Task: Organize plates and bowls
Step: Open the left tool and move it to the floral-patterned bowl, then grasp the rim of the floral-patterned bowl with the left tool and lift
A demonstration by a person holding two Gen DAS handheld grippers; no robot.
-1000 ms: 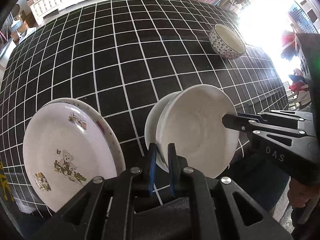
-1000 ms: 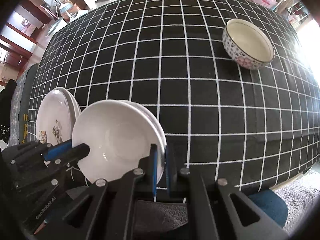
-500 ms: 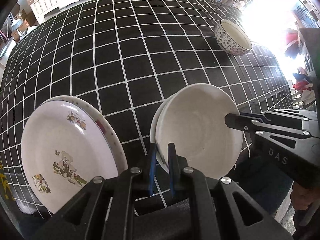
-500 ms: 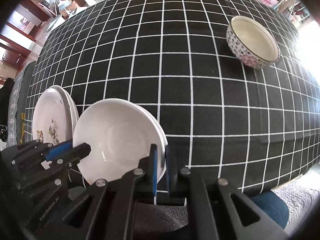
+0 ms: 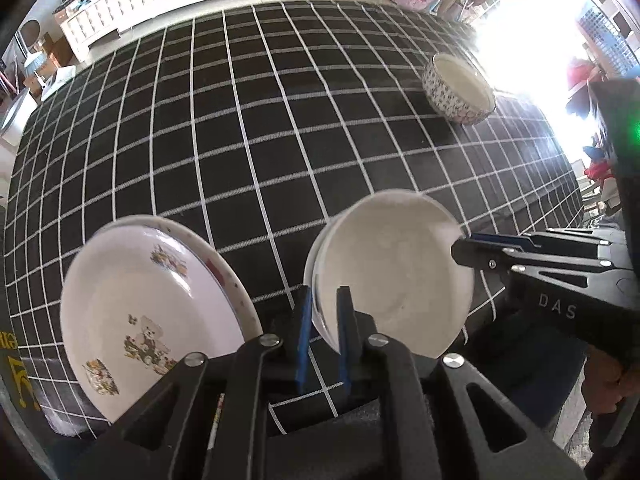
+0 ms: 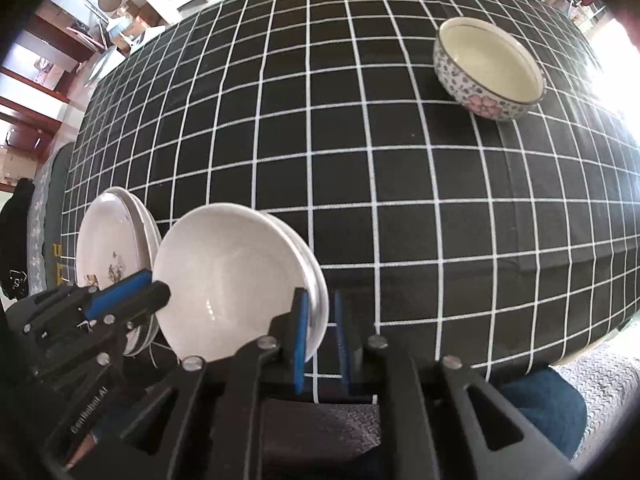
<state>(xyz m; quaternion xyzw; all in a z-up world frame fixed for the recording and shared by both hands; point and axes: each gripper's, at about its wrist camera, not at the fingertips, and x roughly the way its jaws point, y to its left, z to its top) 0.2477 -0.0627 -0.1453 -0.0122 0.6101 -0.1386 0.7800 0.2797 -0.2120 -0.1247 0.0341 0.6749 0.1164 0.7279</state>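
Pinching white bowls (image 5: 394, 276) w/ both grippers, left (image 5: 323, 312) & right (image 6: 319, 320), clenched on opposite rims, beside bear plates (image 5: 148, 312).

The tabletop (image 5: 248, 152) wears a matt black cloth with a thin white grid, lightly creased. On it, the white bowls (image 5: 394, 276) look like glazed ceramic, smooth and glossy, with soft highlights in the hollow. Beside these bowls, the printed plates (image 5: 148, 308) have a similar smooth, shiny glaze. Far beyond the bowls, the flowered bowl (image 6: 490, 68) shows a glossy cream inside. Each tool, left (image 5: 322, 330) and right (image 6: 320, 342), is matt black plastic with silvery metal screws and dull blue pads (image 6: 299, 344).
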